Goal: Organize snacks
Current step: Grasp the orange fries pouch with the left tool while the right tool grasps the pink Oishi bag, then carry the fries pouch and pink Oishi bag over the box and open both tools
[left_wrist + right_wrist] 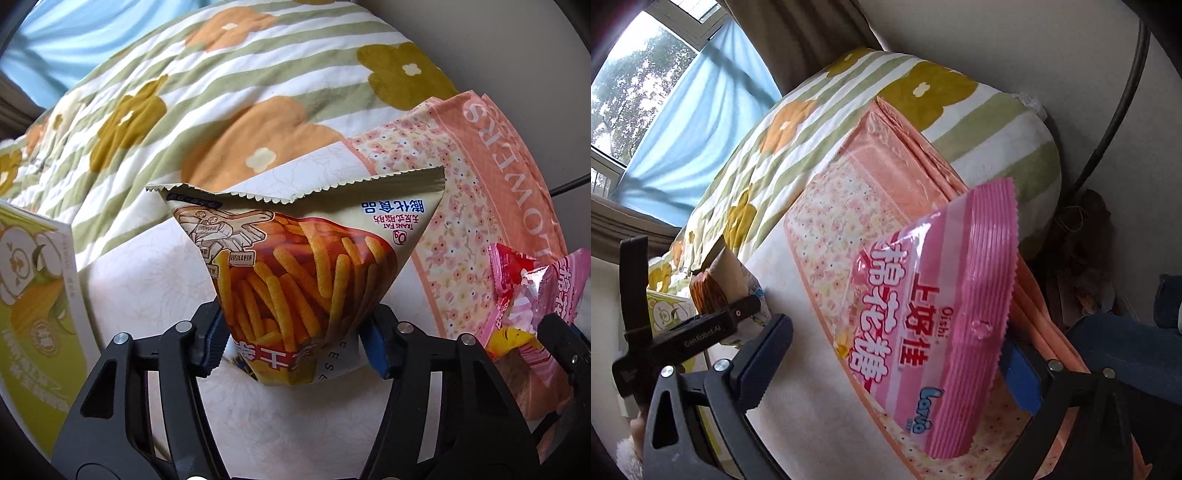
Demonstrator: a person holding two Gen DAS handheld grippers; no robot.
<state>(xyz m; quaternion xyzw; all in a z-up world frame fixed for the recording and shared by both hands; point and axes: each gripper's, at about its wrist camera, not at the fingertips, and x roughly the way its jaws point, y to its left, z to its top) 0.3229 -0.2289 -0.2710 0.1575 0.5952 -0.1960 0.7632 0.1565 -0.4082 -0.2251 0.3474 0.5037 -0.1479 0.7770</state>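
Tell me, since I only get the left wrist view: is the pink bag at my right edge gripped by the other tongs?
Observer: No. The right tongs stand wide open, and one blue pad is clear of the pink striped plastic marshmallow bag.
Reviewer: What does its label read?
Observer: "Oishi" beside red Chinese characters, and "Lavio" in blue.
Reviewer: Anything beyond the striped flowered quilt?
Observer: A window with trees outside, behind the blue curtain.
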